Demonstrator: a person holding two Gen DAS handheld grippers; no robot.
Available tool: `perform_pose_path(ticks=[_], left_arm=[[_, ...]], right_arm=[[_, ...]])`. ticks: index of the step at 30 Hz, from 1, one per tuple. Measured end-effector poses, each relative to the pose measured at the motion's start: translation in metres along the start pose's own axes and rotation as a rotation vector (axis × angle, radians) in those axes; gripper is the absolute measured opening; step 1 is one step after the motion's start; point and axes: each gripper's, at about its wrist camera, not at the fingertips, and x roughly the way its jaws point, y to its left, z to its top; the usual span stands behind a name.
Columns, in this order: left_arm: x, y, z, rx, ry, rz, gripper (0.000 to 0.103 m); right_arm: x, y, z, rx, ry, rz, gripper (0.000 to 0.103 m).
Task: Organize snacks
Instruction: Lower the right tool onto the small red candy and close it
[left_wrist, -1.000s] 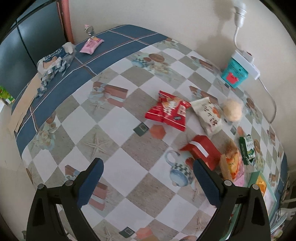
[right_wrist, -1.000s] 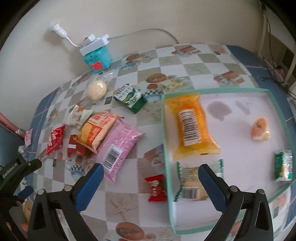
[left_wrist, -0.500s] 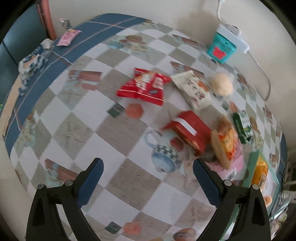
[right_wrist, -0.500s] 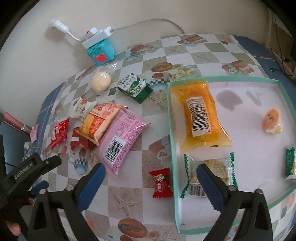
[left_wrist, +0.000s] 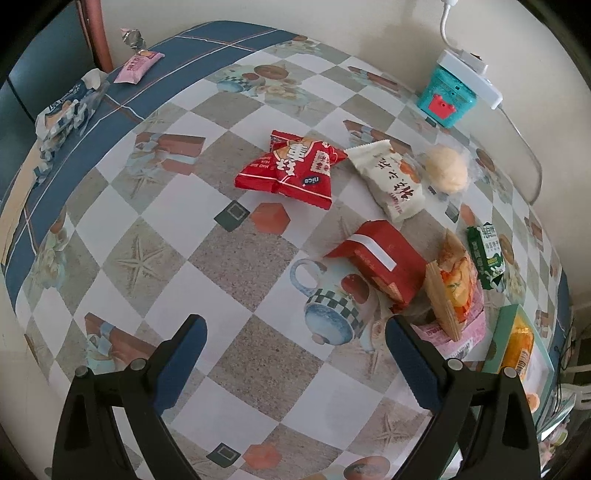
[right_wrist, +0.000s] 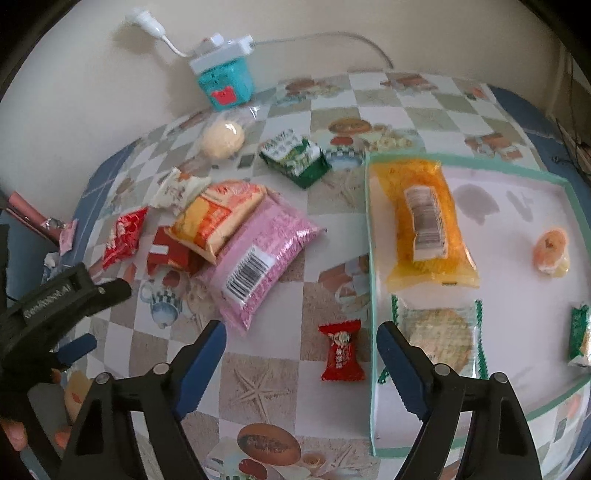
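My left gripper (left_wrist: 295, 354) is open and empty above the checked tablecloth, short of a red box (left_wrist: 384, 260). Beyond it lie a red snack bag (left_wrist: 295, 170), a white packet (left_wrist: 391, 181) and a round bun (left_wrist: 445, 168). My right gripper (right_wrist: 301, 354) is open and empty, just short of a small red candy (right_wrist: 341, 350). To its right a green-rimmed white tray (right_wrist: 373, 413) holds an orange pack (right_wrist: 424, 218), a cracker pack (right_wrist: 439, 336) and small sweets. A pink pack (right_wrist: 258, 254) and an orange bag (right_wrist: 218, 218) lie left of the tray.
A teal box (right_wrist: 225, 83) with a white power strip and cable stands by the wall. A green carton (right_wrist: 295, 157) lies behind the tray. A crumpled wrapper (left_wrist: 66, 110) and a pink sweet (left_wrist: 138, 66) lie at the table's far left corner. The left gripper's body (right_wrist: 55, 306) shows at left.
The left gripper has swung right and closer to the snack pile, which now fills more of its view. The right gripper has moved forward and lower, toward the small red candy.
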Motion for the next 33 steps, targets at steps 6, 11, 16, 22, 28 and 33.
perform_pose_path(ticks=[6,11,16,22,28,33], left_arm=[[0.013,-0.012,-0.004,0.05,0.026,0.045,0.097],[0.024,-0.023,-0.01,0.104,0.045,0.086,0.097],[0.031,-0.031,-0.014,0.143,0.064,0.087,0.097],[0.028,-0.031,-0.012,0.144,0.058,0.074,0.097],[0.025,-0.027,-0.011,0.125,0.06,0.067,0.097],[0.024,-0.024,-0.01,0.123,0.056,0.059,0.097]], right_arm=[[0.006,-0.004,-0.002,0.01,0.031,-0.001,0.081],[0.007,-0.013,-0.002,0.037,0.034,0.003,0.069],[0.002,-0.024,-0.001,0.079,0.027,0.031,0.056],[-0.004,-0.019,0.001,0.061,0.014,0.029,0.056],[-0.008,-0.019,0.002,0.069,0.0,0.045,0.055],[-0.004,-0.007,0.0,0.025,0.017,0.056,0.052]])
